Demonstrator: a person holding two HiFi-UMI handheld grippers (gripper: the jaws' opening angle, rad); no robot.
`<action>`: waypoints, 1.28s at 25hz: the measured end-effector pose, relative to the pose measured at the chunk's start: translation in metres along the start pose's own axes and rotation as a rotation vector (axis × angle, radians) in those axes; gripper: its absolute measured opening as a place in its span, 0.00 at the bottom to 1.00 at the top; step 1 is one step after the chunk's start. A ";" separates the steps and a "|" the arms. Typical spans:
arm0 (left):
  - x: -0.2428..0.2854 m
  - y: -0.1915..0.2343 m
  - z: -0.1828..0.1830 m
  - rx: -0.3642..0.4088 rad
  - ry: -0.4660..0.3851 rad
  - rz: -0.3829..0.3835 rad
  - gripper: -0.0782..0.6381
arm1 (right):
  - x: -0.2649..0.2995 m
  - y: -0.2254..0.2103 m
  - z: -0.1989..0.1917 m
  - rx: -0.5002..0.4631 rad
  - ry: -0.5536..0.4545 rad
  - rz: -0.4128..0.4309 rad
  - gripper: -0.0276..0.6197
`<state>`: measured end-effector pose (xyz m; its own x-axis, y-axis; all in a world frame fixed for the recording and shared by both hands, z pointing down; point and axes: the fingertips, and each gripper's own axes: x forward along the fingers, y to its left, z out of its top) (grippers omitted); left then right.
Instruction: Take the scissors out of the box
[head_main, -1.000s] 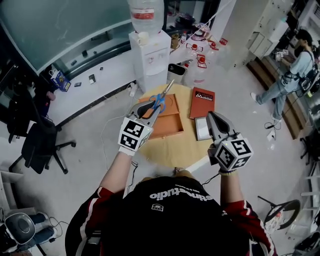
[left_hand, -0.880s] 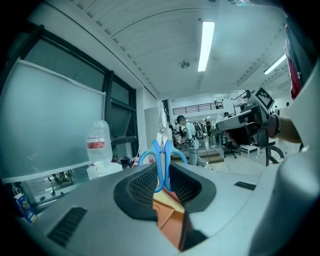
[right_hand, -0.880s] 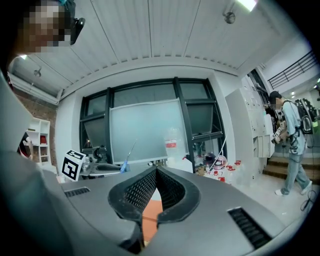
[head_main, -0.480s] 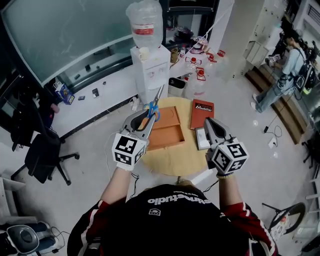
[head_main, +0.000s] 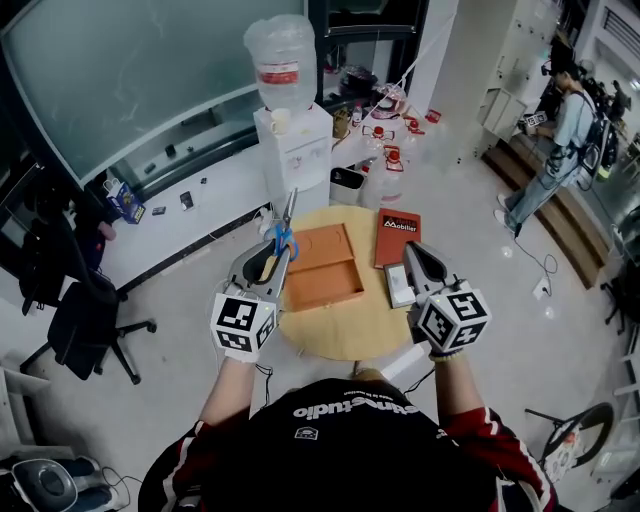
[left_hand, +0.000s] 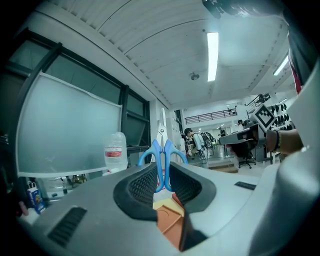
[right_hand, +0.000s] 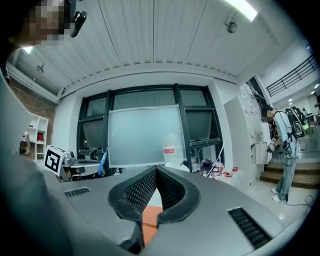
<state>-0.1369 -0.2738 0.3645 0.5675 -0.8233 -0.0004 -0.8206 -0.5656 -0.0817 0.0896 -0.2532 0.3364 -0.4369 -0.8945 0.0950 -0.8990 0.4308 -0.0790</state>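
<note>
Now the scissors are out of the box, pinched in the left claw.

Head view: the left claw (head_main: 272, 258) is clamped on the blue handles of the scissors (head_main: 284, 232), whose blades point up and away past its tip. It is held at the table's (head_main: 340, 325) left edge, just beside the orange box (head_main: 320, 268). The right claw (head_main: 412, 252) hovers near a red book (head_main: 401, 236) printed "Mobiler". A second ago the scissors hung over the box; they have since swung left, off it. Left gripper view: the left claw (left_hand: 162, 182) grips the scissors (left_hand: 161, 150) at the handle loops, blades upright beyond; the bottle (left_hand: 116, 152) has a red label, unreadable. Right gripper view: the right claw (right_hand: 156, 187) has its jaws pressed together with nothing between, and orange shows below them.
</note>
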 end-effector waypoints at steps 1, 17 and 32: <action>-0.001 0.000 0.001 0.000 -0.001 0.004 0.23 | -0.002 0.000 0.000 -0.002 -0.001 0.001 0.08; -0.012 0.009 0.012 -0.012 -0.031 0.036 0.23 | -0.005 -0.001 0.003 -0.017 -0.023 -0.035 0.08; -0.018 0.012 0.012 -0.024 -0.035 0.046 0.23 | -0.006 0.002 0.000 -0.021 -0.009 -0.039 0.08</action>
<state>-0.1568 -0.2651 0.3516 0.5310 -0.8465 -0.0386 -0.8469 -0.5286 -0.0573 0.0901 -0.2468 0.3353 -0.4018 -0.9115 0.0883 -0.9156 0.3983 -0.0544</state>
